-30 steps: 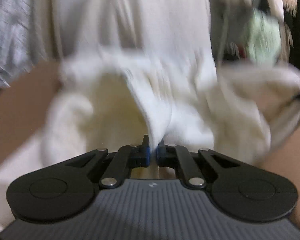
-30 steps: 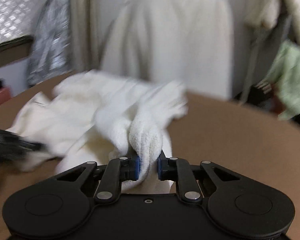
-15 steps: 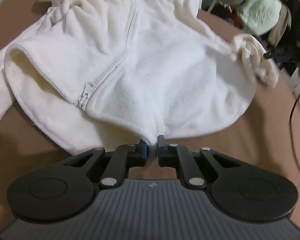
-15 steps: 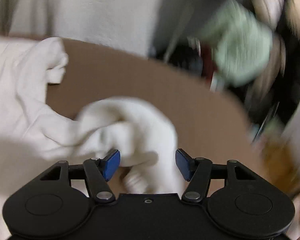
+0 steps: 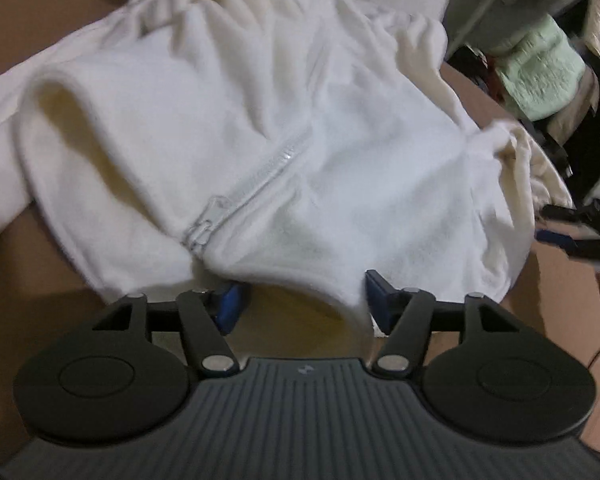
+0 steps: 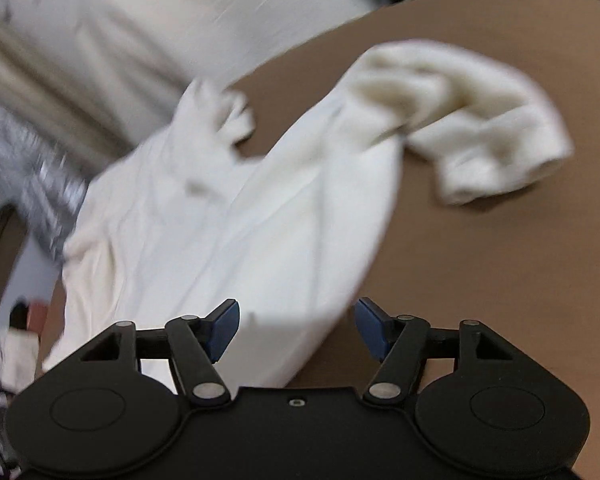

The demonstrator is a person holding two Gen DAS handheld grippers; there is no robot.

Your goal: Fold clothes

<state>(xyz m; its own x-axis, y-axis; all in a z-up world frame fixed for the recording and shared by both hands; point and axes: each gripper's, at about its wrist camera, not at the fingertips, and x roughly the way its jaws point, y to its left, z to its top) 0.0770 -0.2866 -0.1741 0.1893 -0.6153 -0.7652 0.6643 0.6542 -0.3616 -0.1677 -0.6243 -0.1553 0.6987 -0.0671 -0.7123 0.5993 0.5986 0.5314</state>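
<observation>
The left gripper, black with blue pads, has its jaws opening; the hem of the white fleece zip-up jacket sags between them, touching the right-hand pad but unclamped. The right gripper is also opening over the jacket's edge, its pads clear of the cloth. The jacket lies spread on the brown tabletop, one cuffed sleeve flung outward. Beyond, blurred, is probably pale green cloth
</observation>
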